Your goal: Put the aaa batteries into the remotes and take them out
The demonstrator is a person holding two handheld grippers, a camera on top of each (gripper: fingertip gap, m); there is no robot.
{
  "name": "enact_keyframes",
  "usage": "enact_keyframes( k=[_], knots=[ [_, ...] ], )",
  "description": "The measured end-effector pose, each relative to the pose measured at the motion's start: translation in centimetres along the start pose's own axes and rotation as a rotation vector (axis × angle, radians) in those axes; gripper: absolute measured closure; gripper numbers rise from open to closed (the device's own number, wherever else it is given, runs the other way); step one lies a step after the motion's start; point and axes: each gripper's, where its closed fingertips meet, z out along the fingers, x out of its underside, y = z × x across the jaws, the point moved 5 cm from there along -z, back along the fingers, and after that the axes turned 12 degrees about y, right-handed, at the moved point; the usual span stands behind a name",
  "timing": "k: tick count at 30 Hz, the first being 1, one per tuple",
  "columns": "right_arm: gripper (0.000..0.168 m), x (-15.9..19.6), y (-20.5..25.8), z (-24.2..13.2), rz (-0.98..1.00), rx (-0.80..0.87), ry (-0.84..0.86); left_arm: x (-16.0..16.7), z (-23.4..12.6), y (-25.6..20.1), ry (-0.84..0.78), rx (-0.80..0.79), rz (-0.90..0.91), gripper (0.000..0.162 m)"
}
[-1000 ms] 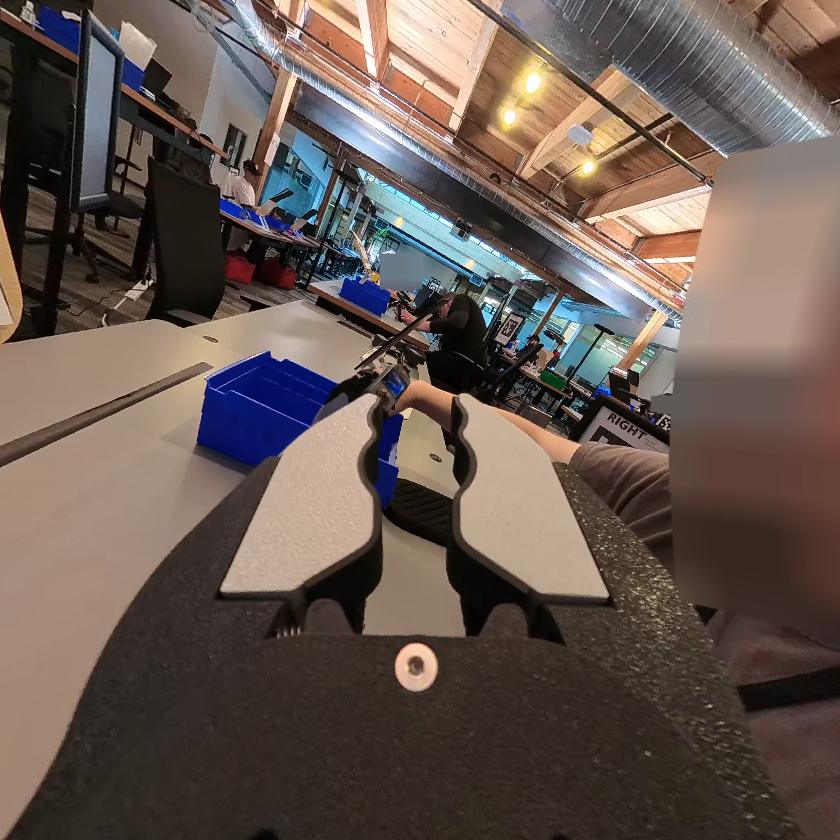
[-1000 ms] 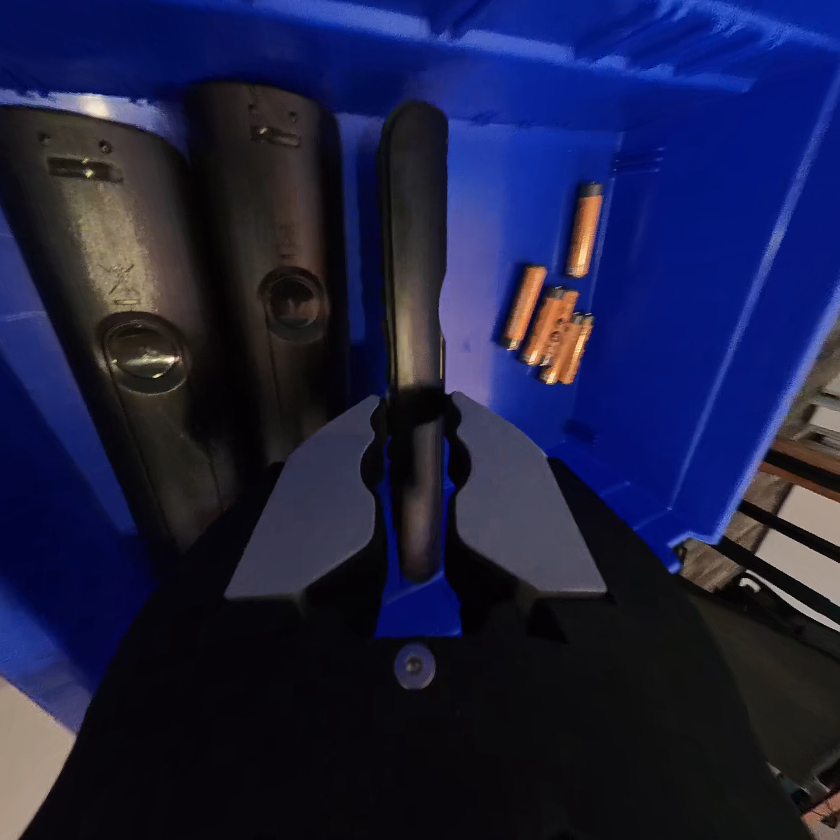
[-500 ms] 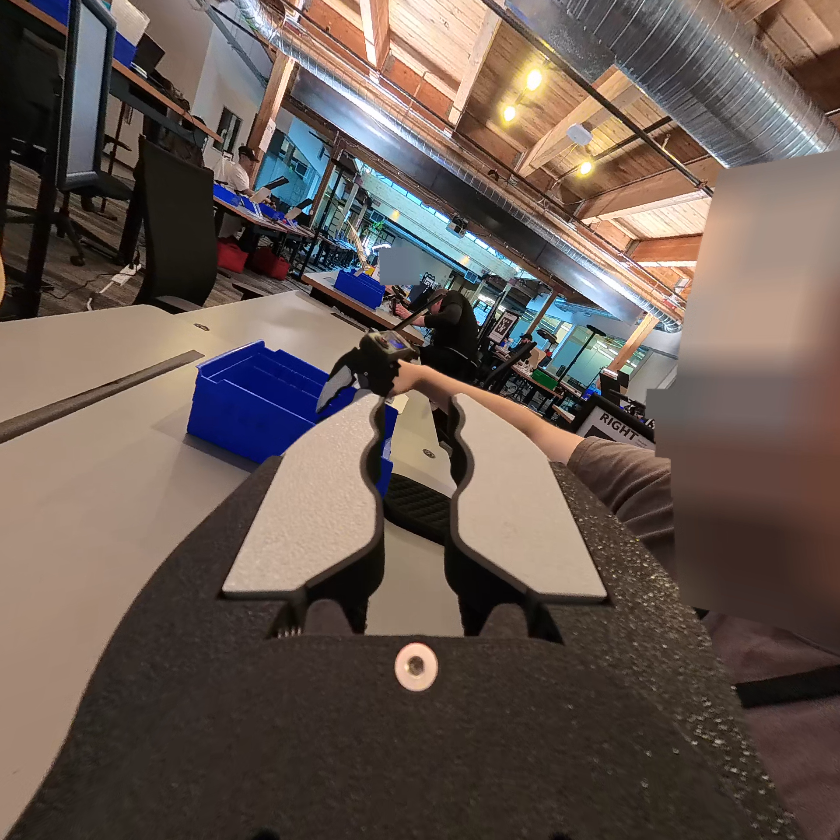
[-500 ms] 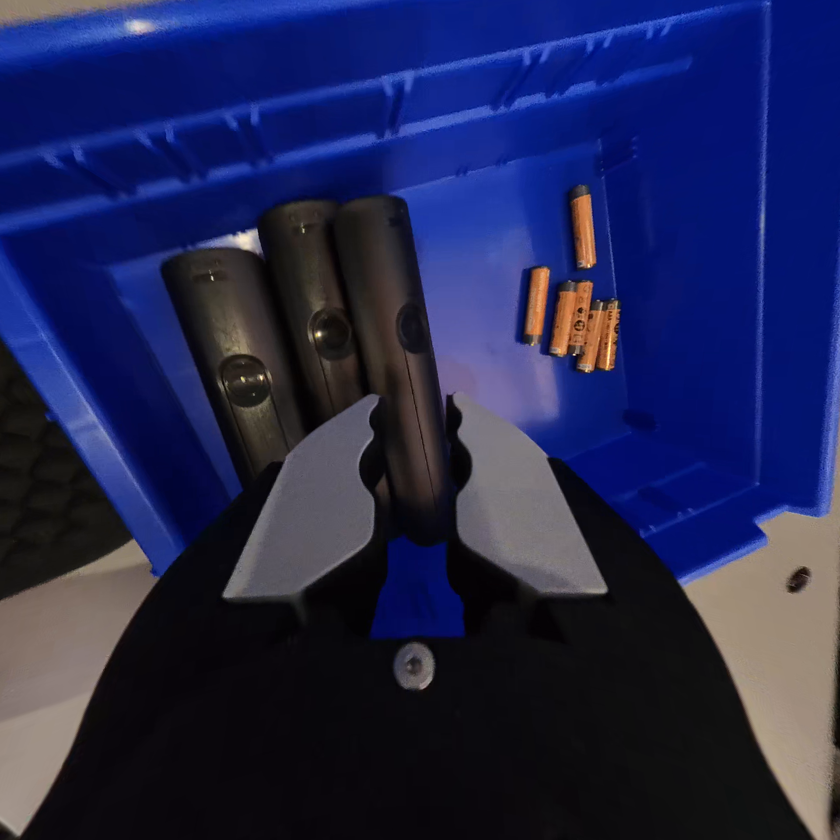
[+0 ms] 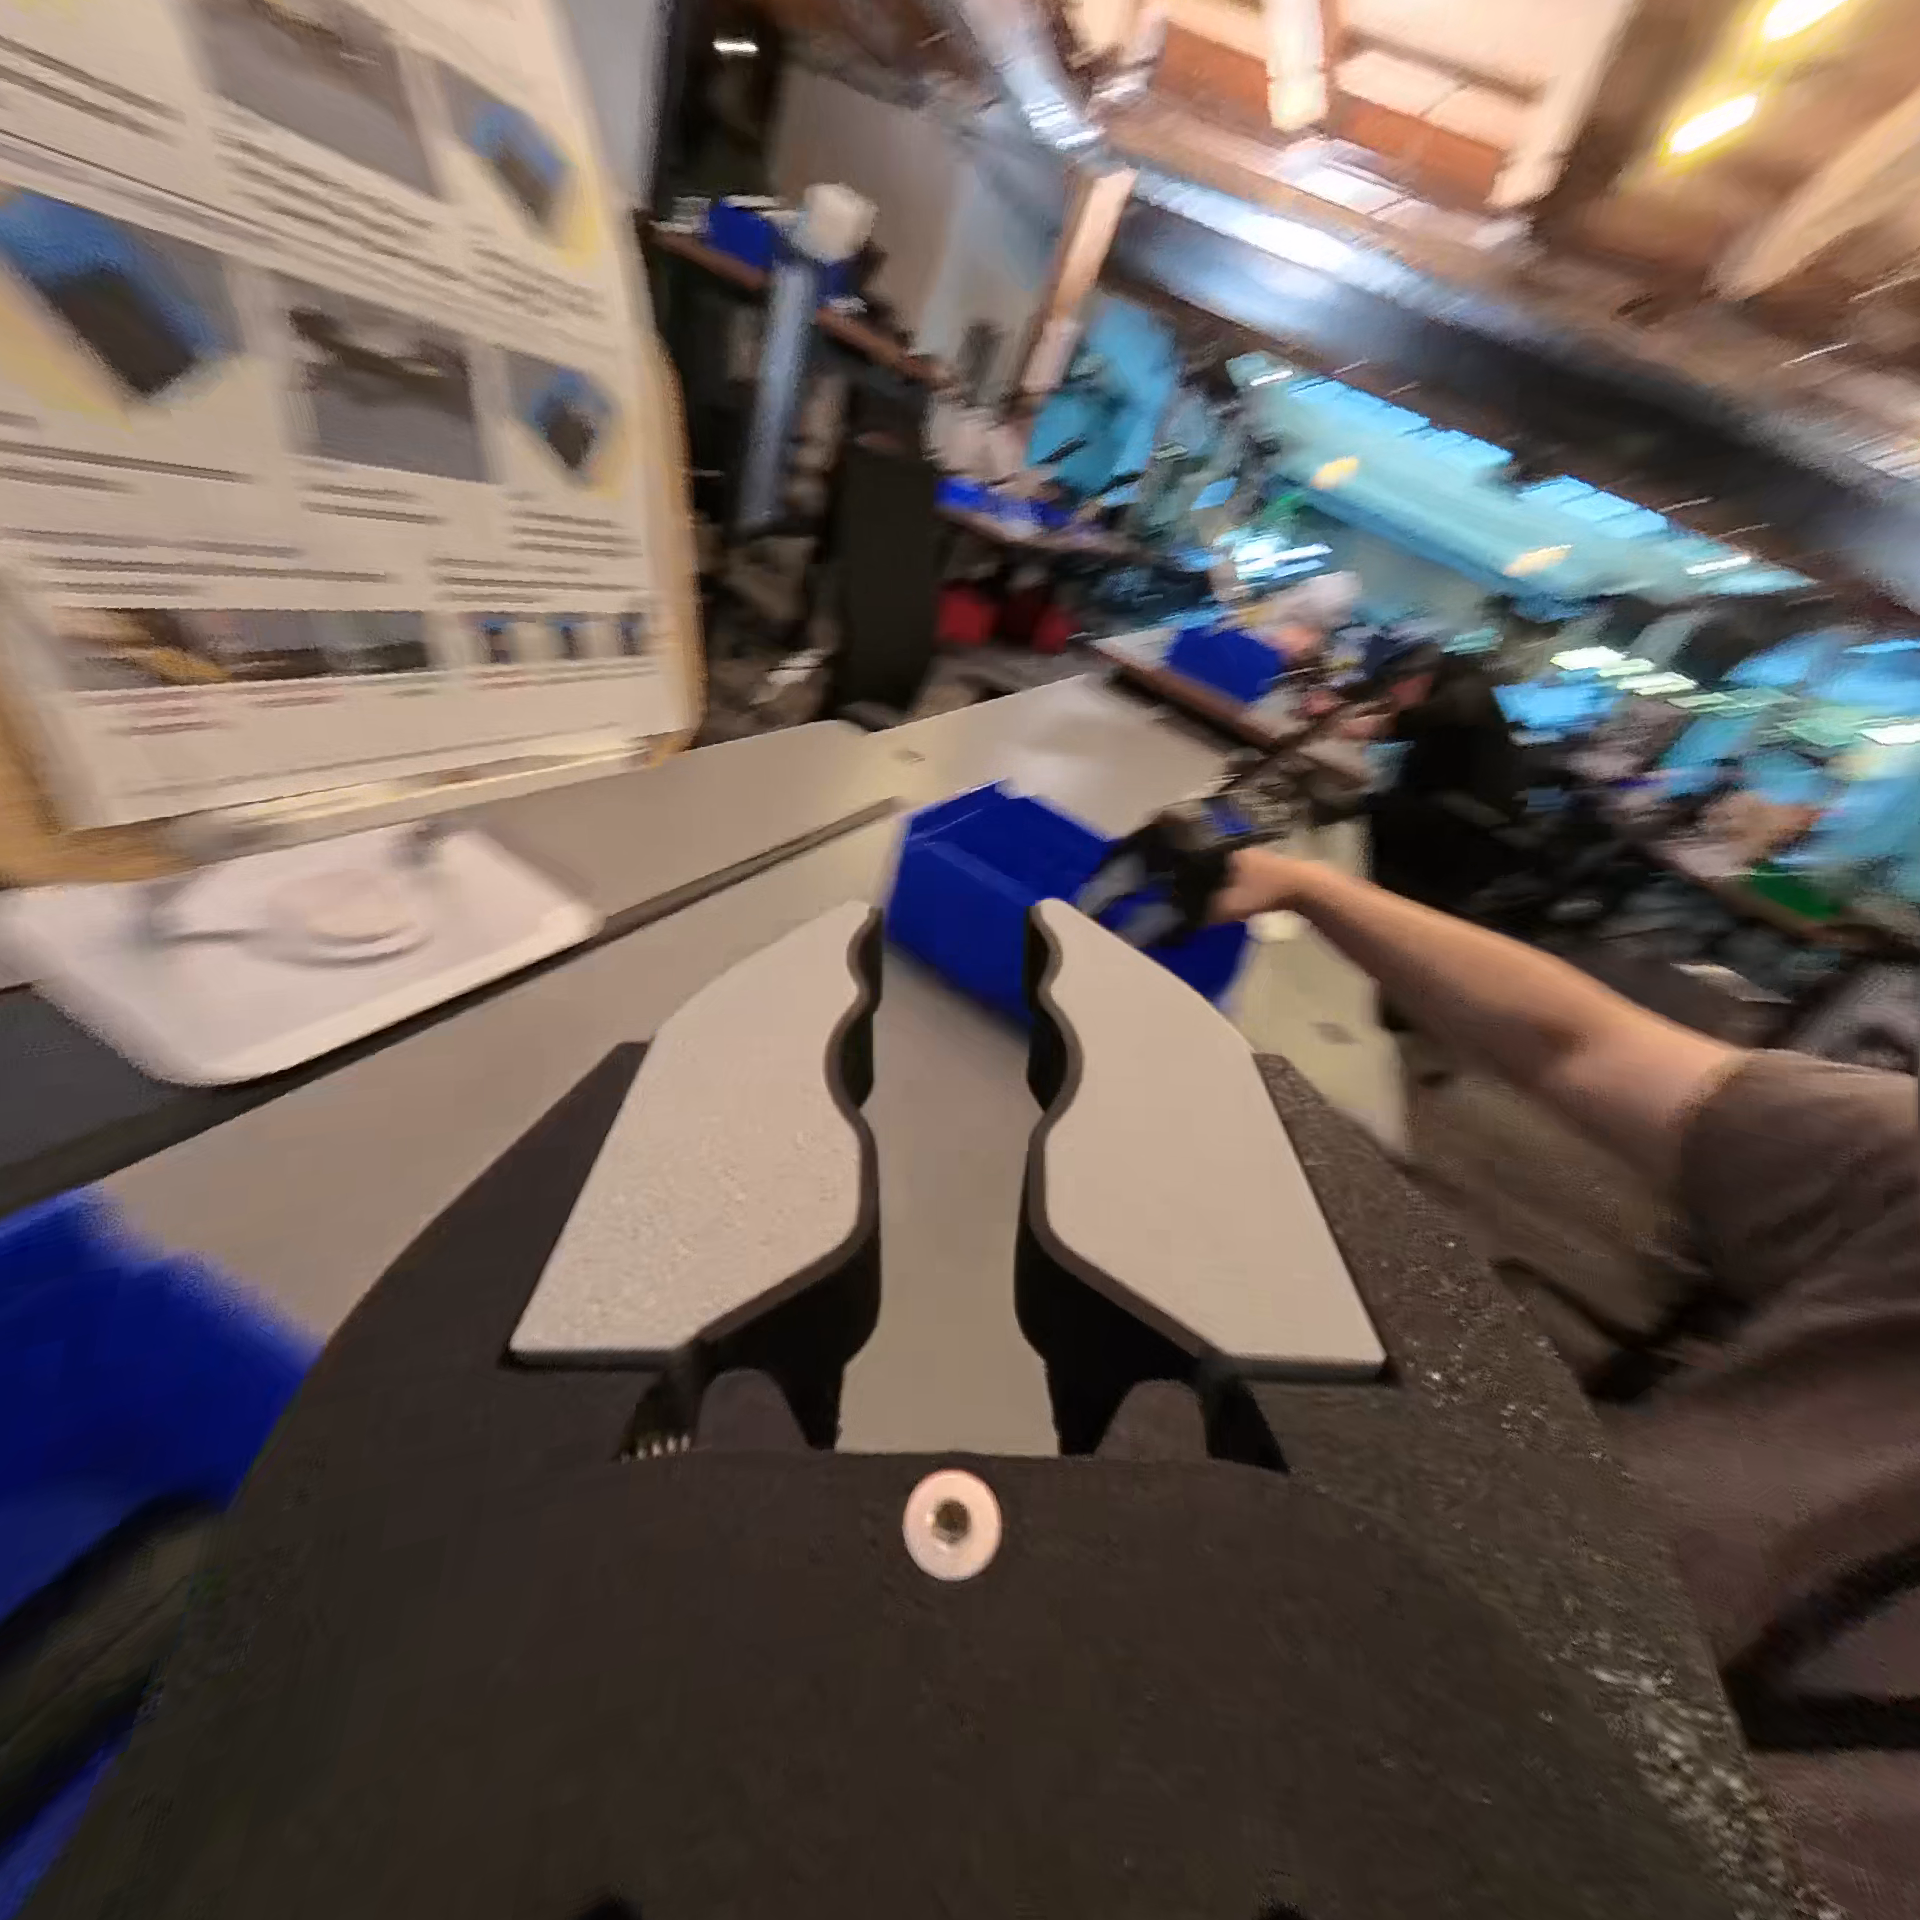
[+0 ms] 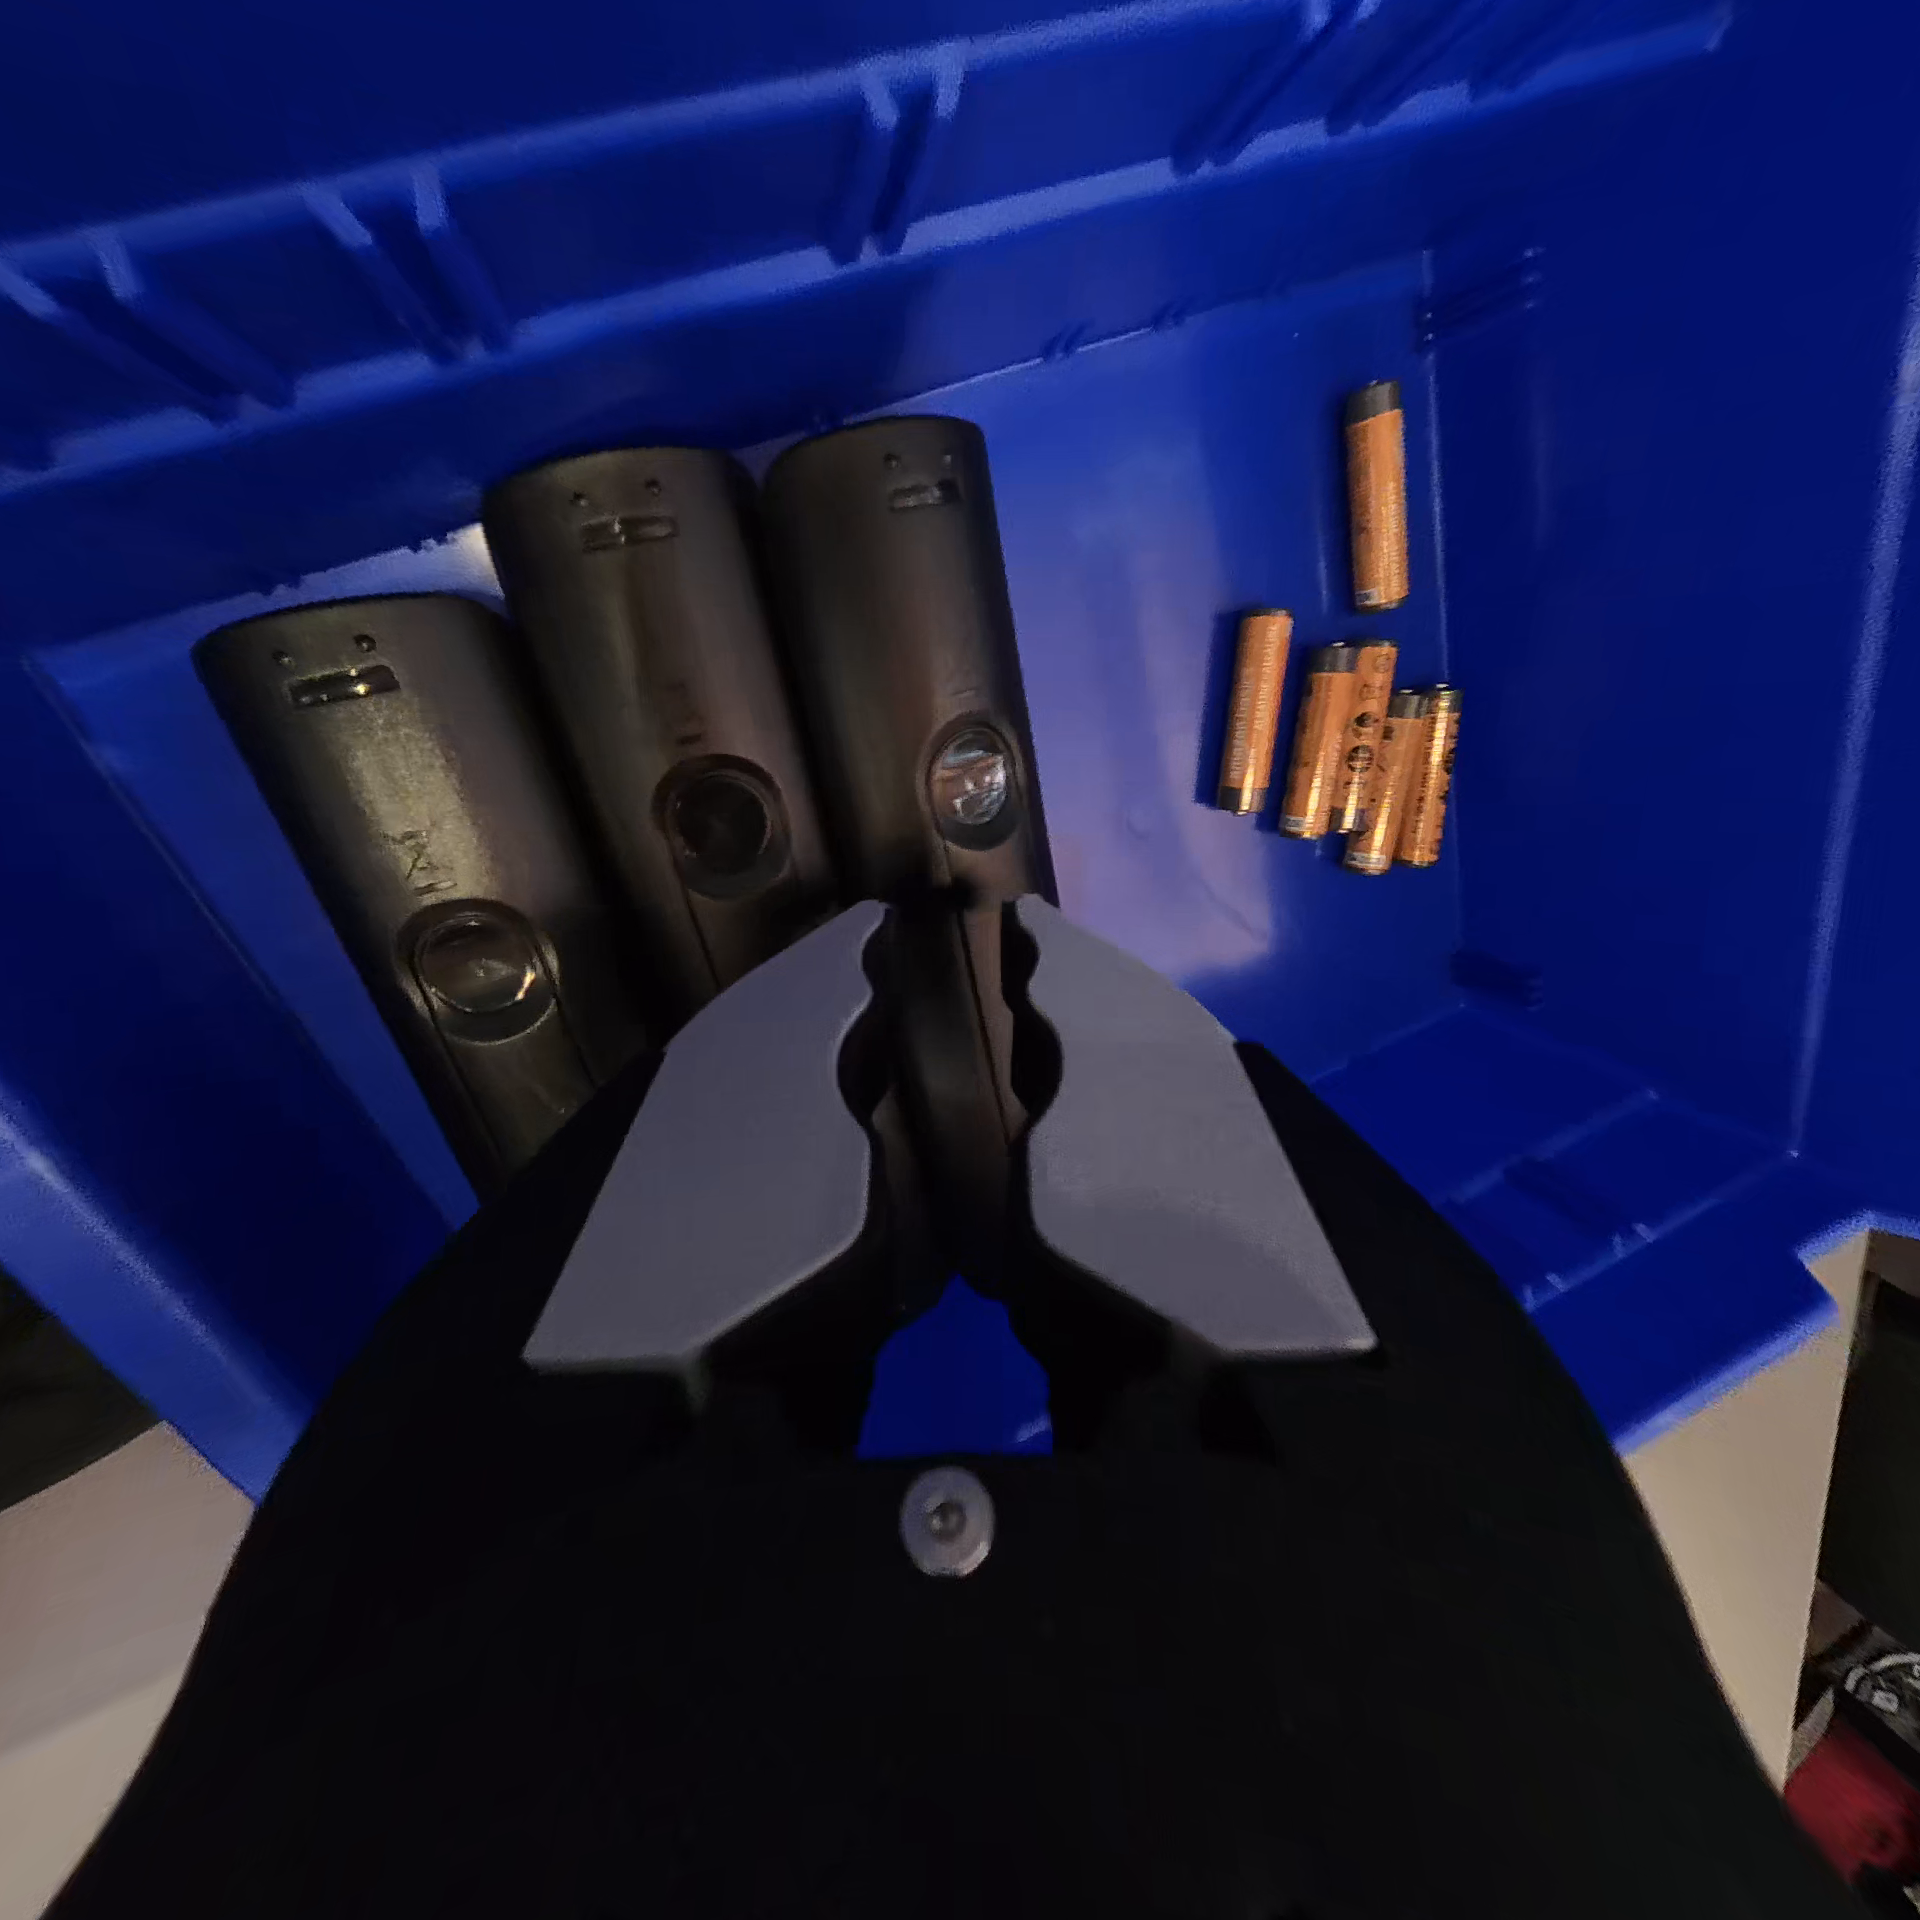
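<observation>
Three black remotes lie back-up, side by side, in a blue bin [image 6: 1662,623]: left [image 6: 416,831], middle [image 6: 665,675] and right [image 6: 914,623]. Several orange AAA batteries [image 6: 1340,748] lie loose on the bin floor to their right, one [image 6: 1377,494] apart and farther back. My right gripper [image 6: 954,914] is shut on the near end of the right remote. My left gripper [image 5: 954,914] is open and empty above the grey table [image 5: 468,1143]. The left wrist view is blurred; it shows the bin [image 5: 997,842] ahead, with the right gripper [image 5: 1164,873] in it.
A poster board [image 5: 312,416] stands at the left, with a white tray [image 5: 312,935] in front of it. A second blue bin [image 5: 104,1403] sits at the near left. A person's arm [image 5: 1455,997] reaches to the bin from the right.
My right gripper turned the held remote from on edge to flat beside the other two. My left gripper swung left, which brought the poster board, the tray and the near bin into view.
</observation>
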Motion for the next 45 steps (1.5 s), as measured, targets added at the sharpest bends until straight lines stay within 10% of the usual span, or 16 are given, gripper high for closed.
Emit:
enact_keyframes(
  k=[5,10,22,36,45],
  knots=[
    [0.147,-1.2,-1.7,-5.2,0.111,0.179,-0.181,1.8,-7.5,4.3,0.117,-0.555,0.08,0.137],
    [0.147,-5.0,-2.5,-13.8,0.221,0.322,-0.52,4.2,-9.9,7.7,0.312,-0.79,0.193,0.143],
    [0.143,-13.1,0.8,-19.3,0.074,0.294,-0.767,6.0,-2.9,13.0,0.648,-0.309,0.308,0.13],
    [0.143,-13.8,0.7,-16.4,0.1,0.112,-0.835,15.4,-0.1,21.1,1.266,-0.299,0.45,0.118],
    [0.143,-14.2,0.4,-14.3,0.077,0.087,-0.747,16.7,-0.1,22.4,1.283,-0.302,0.443,0.113]
  ],
)
